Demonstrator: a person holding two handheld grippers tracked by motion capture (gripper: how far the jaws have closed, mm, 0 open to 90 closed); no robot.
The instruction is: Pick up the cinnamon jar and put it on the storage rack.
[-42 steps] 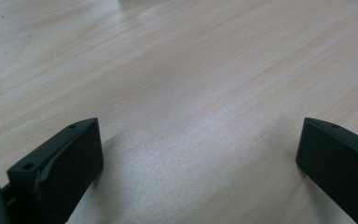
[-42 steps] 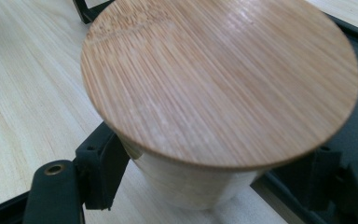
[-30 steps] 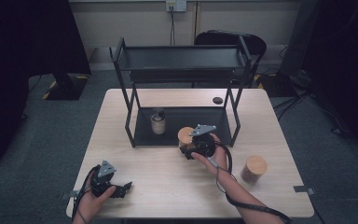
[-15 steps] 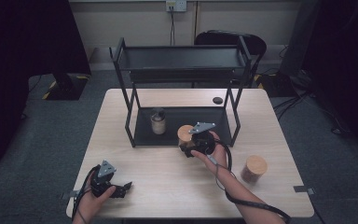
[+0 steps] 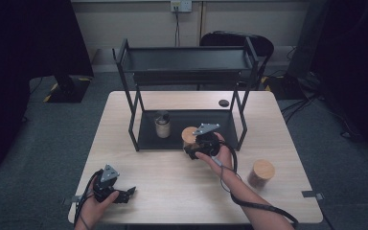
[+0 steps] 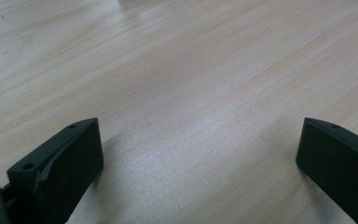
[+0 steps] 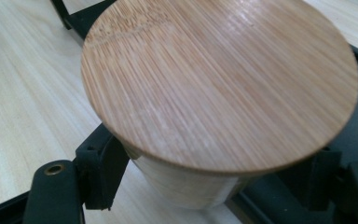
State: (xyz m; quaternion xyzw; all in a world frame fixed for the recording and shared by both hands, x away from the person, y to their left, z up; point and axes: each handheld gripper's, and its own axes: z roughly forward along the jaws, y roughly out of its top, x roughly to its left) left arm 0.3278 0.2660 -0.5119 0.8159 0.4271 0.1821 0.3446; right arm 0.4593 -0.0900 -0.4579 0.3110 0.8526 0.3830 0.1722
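Wooden table, jar within right gripper

**Layout of the Work Area**

A two-tier rack stands on the rear half of the table. On its bottom tray, a small jar sits left of centre. A lidded jar sits at the tray's front edge, right of the small jar, between the jaws of the right gripper. A second lidded jar stands on the table, front right of the rack. The left gripper rests at the table's front left corner. A small disc lies behind the rack's right rear leg.
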